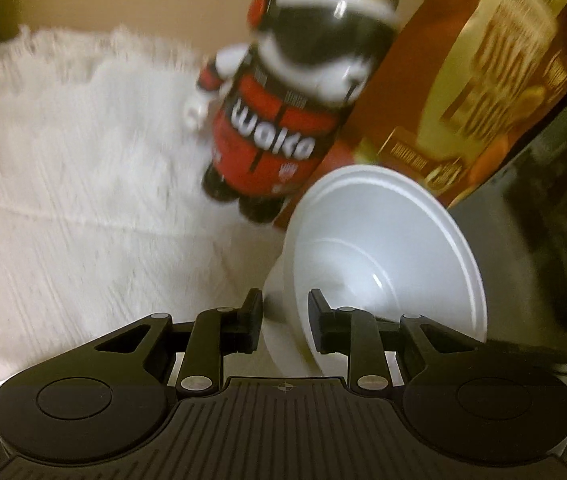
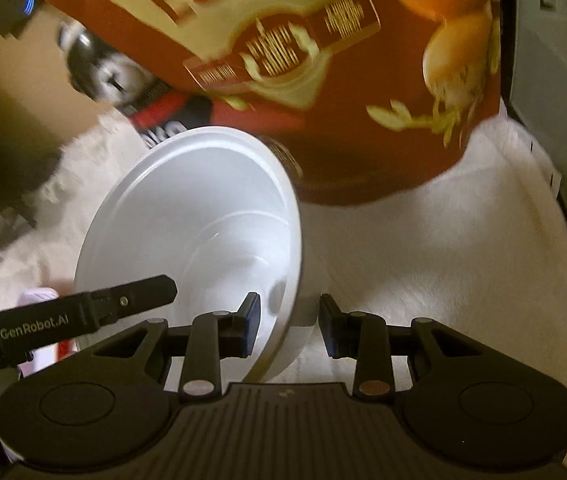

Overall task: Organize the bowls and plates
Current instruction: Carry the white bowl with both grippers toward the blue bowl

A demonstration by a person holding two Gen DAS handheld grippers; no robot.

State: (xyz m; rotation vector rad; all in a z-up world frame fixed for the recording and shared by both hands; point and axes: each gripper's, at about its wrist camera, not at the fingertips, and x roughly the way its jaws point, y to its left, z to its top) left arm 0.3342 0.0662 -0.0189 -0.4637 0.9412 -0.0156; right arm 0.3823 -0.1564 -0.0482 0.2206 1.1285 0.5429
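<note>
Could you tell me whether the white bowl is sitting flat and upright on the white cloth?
No, the white bowl is tipped on edge, its rim between the fingers of the right gripper.

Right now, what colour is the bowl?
Plain white bowl, seen best in the right wrist view.
</note>
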